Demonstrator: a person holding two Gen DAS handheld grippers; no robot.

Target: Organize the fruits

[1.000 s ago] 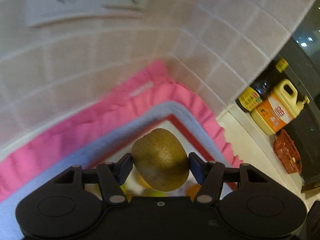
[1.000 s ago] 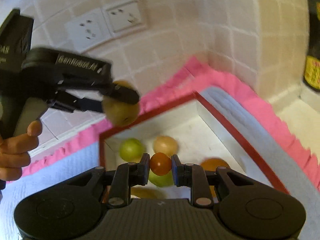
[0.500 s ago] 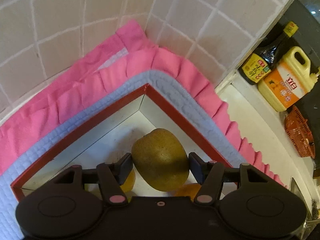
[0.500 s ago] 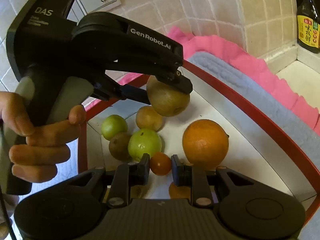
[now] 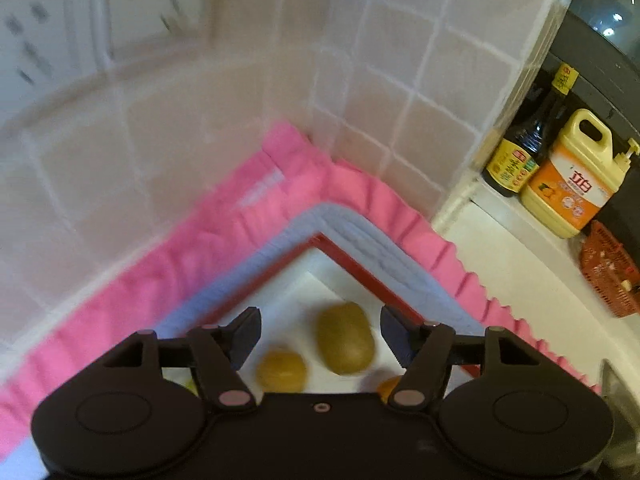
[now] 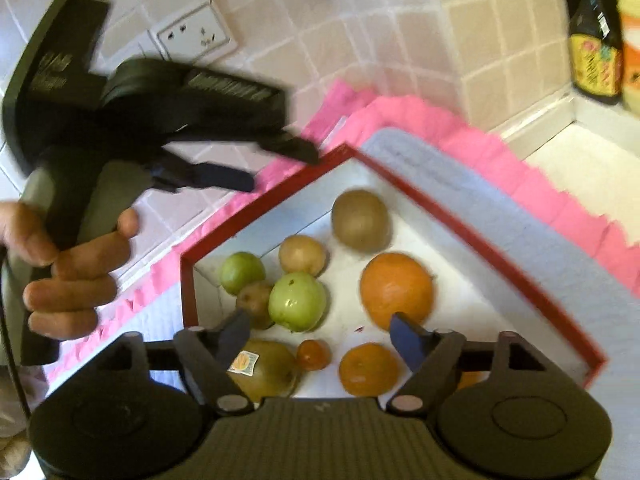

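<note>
Left wrist view: my left gripper (image 5: 320,334) has its jaws opening and grips nothing. The brown fuzzy kiwi (image 5: 345,337) lies below, between the fingers, on the floor of the red-rimmed white tray (image 5: 352,258), near its far corner.

Right wrist view: my right gripper (image 6: 320,330) has its jaws opening and is empty too. The small red-orange tomato (image 6: 313,355) rests in the tray beside the large orange (image 6: 396,290) and green apple (image 6: 297,301). I judge both placements done; any fruit left outside the tray is not visible.
</note>
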